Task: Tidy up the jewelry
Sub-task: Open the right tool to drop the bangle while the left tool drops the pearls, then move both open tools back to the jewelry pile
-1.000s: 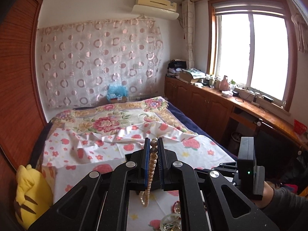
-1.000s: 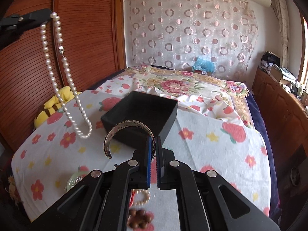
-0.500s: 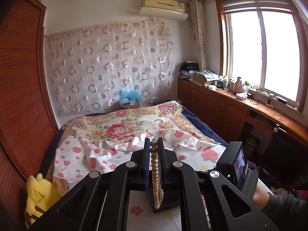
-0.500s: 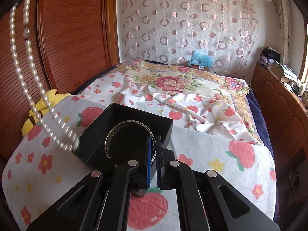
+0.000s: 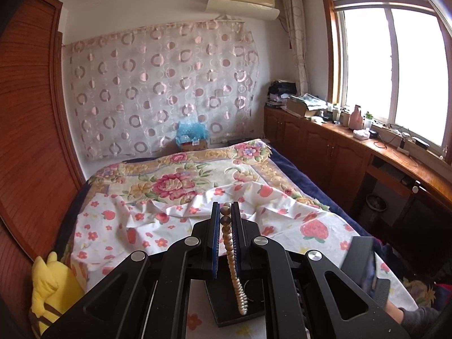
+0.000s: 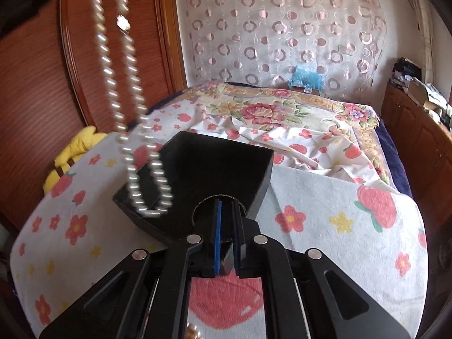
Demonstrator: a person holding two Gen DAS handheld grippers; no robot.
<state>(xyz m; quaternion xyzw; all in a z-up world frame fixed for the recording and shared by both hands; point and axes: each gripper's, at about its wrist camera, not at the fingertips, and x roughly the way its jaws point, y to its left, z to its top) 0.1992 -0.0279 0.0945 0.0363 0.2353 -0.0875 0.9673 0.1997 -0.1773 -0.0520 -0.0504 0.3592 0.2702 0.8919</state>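
My left gripper (image 5: 225, 212) is shut on a pearl necklace (image 5: 234, 268) that hangs down between the fingers over a black box (image 5: 226, 308). In the right wrist view the necklace (image 6: 132, 147) dangles in a long loop above the left part of the black box (image 6: 197, 169). My right gripper (image 6: 226, 206) is shut on a silver bangle (image 6: 223, 197), held low inside the box, mostly hidden by the fingers.
The box stands on a white cloth with strawberries and flowers (image 6: 325, 206) on a bed. A yellow plush toy (image 5: 50, 288) lies at the bed's left edge by the wooden wardrobe (image 6: 36, 84). Cabinets (image 5: 325, 152) run along the right.
The left gripper has carried the necklace rightward over the black box. The right gripper has moved forward and lowered the bangle into the box.
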